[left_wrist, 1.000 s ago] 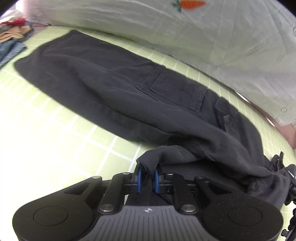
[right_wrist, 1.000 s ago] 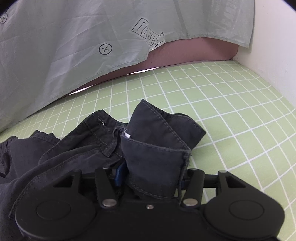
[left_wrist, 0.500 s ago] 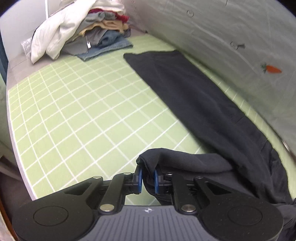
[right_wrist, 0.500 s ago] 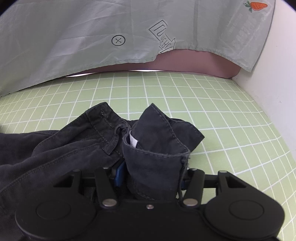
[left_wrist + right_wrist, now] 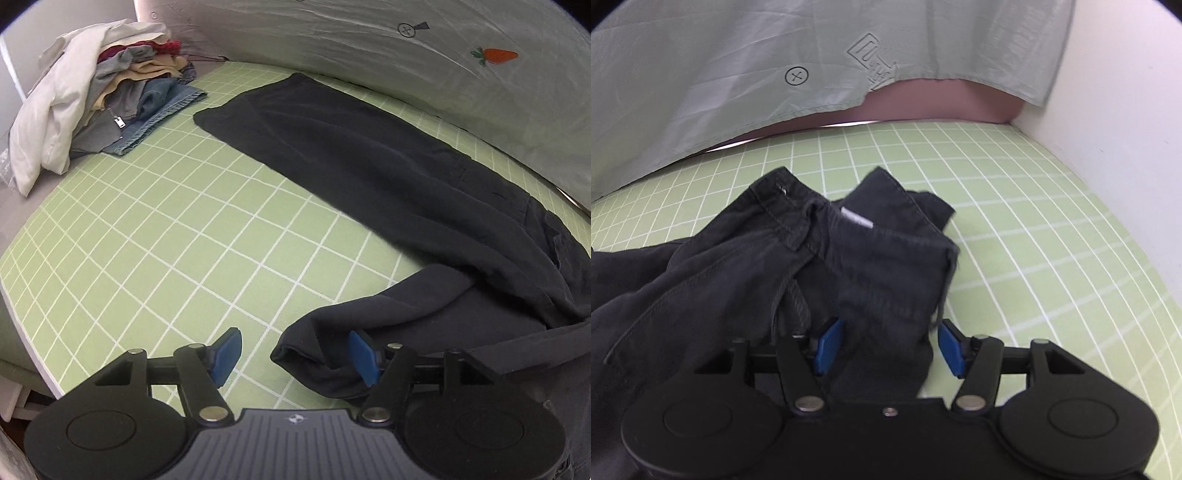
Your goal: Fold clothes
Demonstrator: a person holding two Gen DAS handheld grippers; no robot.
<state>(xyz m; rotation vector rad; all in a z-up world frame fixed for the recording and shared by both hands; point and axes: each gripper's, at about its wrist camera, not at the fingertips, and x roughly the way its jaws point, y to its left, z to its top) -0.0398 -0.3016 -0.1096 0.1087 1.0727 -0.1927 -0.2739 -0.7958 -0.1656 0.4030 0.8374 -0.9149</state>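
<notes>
Left wrist view: the heap of mixed folded garments (image 5: 110,99) sits far left on the green table with a white grid (image 5: 155,236).
Trousers: the dark charcoal cotton cargo trousers (image 5: 362,166) lie long and flat across the middle of the table, running to a bunched end at the right.
Left claw: the left claw (image 5: 295,356) has just been opening; its blue pads stand apart, the left one over bare table, the right one brushing a rolled fold of trouser cloth (image 5: 332,343) that it does not pinch.
Risk, left: that loose fold may catch on the right pad and drag out of line if the claw pulls away carelessly.
Right wrist view: the waistband end of the trousers (image 5: 886,266) is crumpled near the pale green hanging sheet (image 5: 738,74).
Right claw: the right claw (image 5: 890,345) has been easing apart a little; a thick wad of cloth still fills the gap and touches the left pad, but the right pad stands clear of it.
Risk, right: the wad could slump into a lopsided heap, leaving a crooked crease for the next fold.
</notes>
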